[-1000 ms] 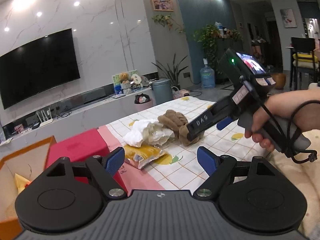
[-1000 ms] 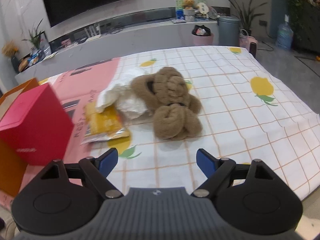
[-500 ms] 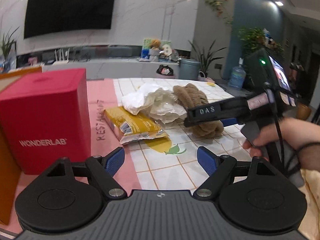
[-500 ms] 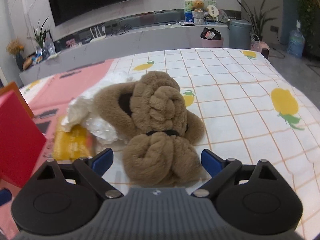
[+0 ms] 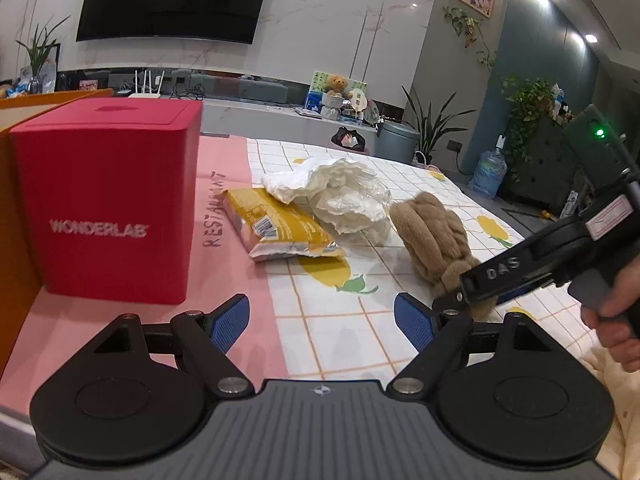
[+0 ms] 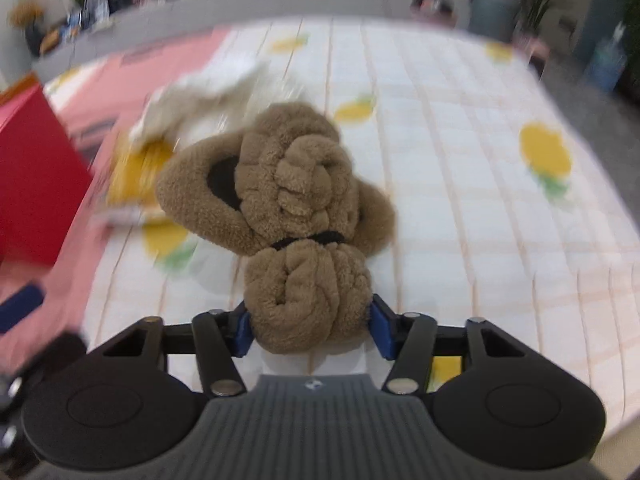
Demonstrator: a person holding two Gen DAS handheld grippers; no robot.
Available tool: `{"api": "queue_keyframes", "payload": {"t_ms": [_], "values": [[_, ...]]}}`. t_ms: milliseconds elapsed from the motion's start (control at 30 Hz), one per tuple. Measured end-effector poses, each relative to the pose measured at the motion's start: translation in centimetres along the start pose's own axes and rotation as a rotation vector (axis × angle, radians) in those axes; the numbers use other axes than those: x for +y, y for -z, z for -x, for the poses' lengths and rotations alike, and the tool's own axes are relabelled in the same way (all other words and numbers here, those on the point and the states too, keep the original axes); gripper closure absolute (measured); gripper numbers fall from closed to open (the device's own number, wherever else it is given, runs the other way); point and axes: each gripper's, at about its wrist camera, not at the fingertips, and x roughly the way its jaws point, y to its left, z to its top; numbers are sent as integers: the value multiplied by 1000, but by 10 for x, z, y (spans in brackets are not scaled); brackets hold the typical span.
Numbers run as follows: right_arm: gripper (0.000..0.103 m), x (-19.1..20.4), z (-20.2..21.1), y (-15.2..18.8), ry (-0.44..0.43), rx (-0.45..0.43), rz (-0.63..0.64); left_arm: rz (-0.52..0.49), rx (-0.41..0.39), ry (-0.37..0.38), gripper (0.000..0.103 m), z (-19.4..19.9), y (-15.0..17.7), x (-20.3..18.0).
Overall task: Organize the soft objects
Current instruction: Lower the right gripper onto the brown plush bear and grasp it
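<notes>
Brown plush slippers (image 6: 296,200), a fluffy pair bundled with a dark band, lie on the checked, lemon-printed cloth (image 6: 460,184) that covers the worktop. The right tool (image 6: 308,326) has its 2 blue fingertips (image 6: 382,332) pressed against either side of the bundle's near end, closed in on the plush so the fur bulges between them. In the left wrist view the same slippers (image 5: 432,236) sit at the right, with the black body of the right tool (image 5: 464,300) reaching in from the right edge and a hand (image 5: 616,320) gripping its handle.

The left tool (image 5: 322,320) hovers low over the cloth with its fingers spread wide and nothing between them. Ahead of it lies a yellow packet (image 5: 280,228), flat on the cloth, and just behind that a crumpled white plastic bag (image 5: 340,196), which touches the slippers' far side. A red box (image 5: 108,200) printed WONDERLAB stands upright on the pink part of the cloth, to the left of the packet and apart from it. An orange box wall (image 5: 12,216) rises against the red box's left side. The right wrist view is blurred around its edges.
</notes>
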Motion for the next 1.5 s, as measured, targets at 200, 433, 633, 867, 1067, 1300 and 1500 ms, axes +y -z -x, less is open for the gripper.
{"api": "queue_keyframes", "payload": {"t_ms": [200, 433, 633, 867, 1067, 1300, 1500], "values": [[6, 8, 8, 2, -51, -28, 3, -74, -50, -3, 7, 12, -5, 2], [4, 11, -10, -13, 23, -103, 34, 7, 18, 39, 7, 0, -16, 9], [3, 8, -26, -17, 5, -97, 33, -18, 41, 20, 7, -17, -22, -10], [8, 4, -27, -15, -10, -83, 126, -31, 97, -126, 7, -51, -35, -33], [18, -4, -23, -20, -16, -10, 167, -86, 95, -219, 7, -76, -48, -44], [42, -24, -12, -22, -7, 21, 158, -65, 225, -242, 7, -103, -79, -45], [42, -26, -11, -19, -7, 9, 160, -1, 297, -218, 7, -131, -106, -36]]}}
